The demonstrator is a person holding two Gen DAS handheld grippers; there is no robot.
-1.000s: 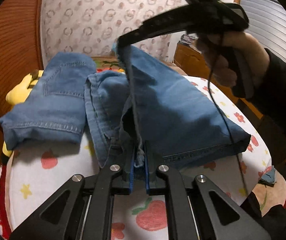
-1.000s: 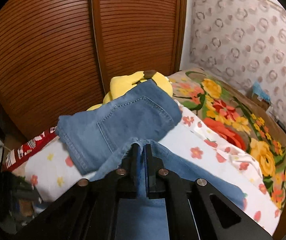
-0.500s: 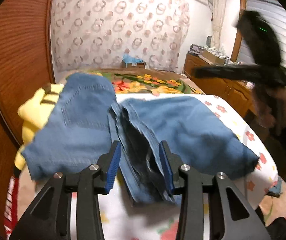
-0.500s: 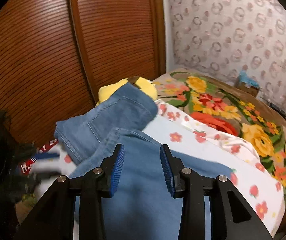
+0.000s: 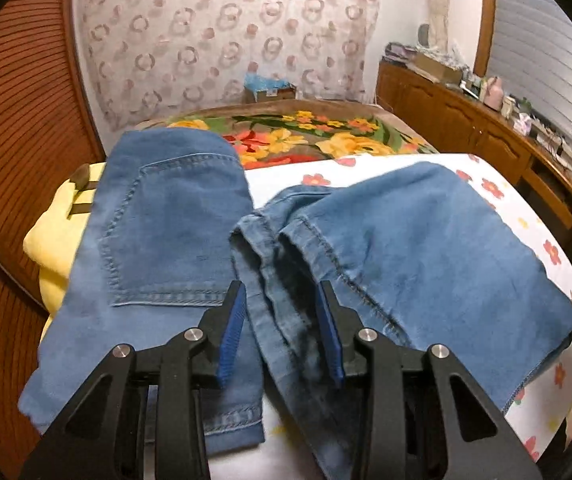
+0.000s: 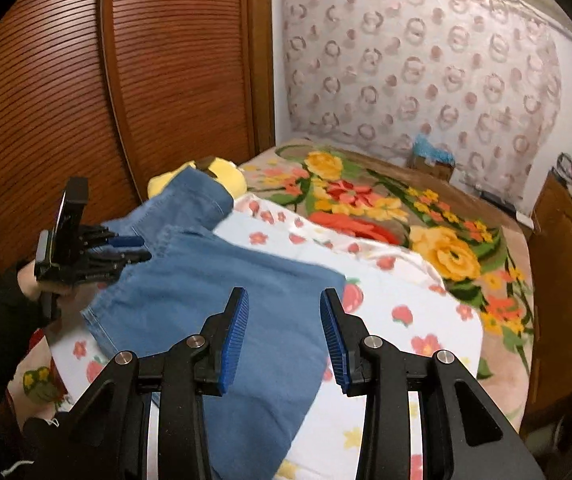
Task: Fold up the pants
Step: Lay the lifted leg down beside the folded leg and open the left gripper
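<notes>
Two pairs of blue jeans lie side by side on the white flowered sheet [image 5: 498, 200] covering the near end of the bed. The folded pair [image 5: 158, 248], back pocket showing, rests partly over a yellow plush toy [image 5: 58, 232] at the side next to the slatted wooden wardrobe doors [image 6: 126, 80]. The second pair of jeans [image 5: 406, 248] is spread just beside it, doubled over, its stitched hems and layered edges bunched toward the middle and one corner reaching the sheet's edge.

The left gripper [image 5: 282, 320] hangs low above the gap between the two pairs — its blue-padded fingers [image 5: 232, 320] stand well apart and hold nothing, the denim edges visible between them. In the right wrist view the same gripper [image 6: 126, 248] appears from the side, at the far edge of the jeans near the wardrobe.

The right gripper [image 6: 284, 332] hovers over the second pair [image 6: 222, 304] from the opposite side, fingers likewise spread wide with nothing in them — whether its pads touch the cloth I cannot tell.

Beyond the sheet a brown blanket with large orange and yellow flowers [image 6: 386, 208] covers the rest of the bed. A small box with something blue on it [image 5: 270, 88] sits against the ring-patterned wall, and a wooden dresser [image 5: 466, 128] crowded with small items runs along the far side of the room.
</notes>
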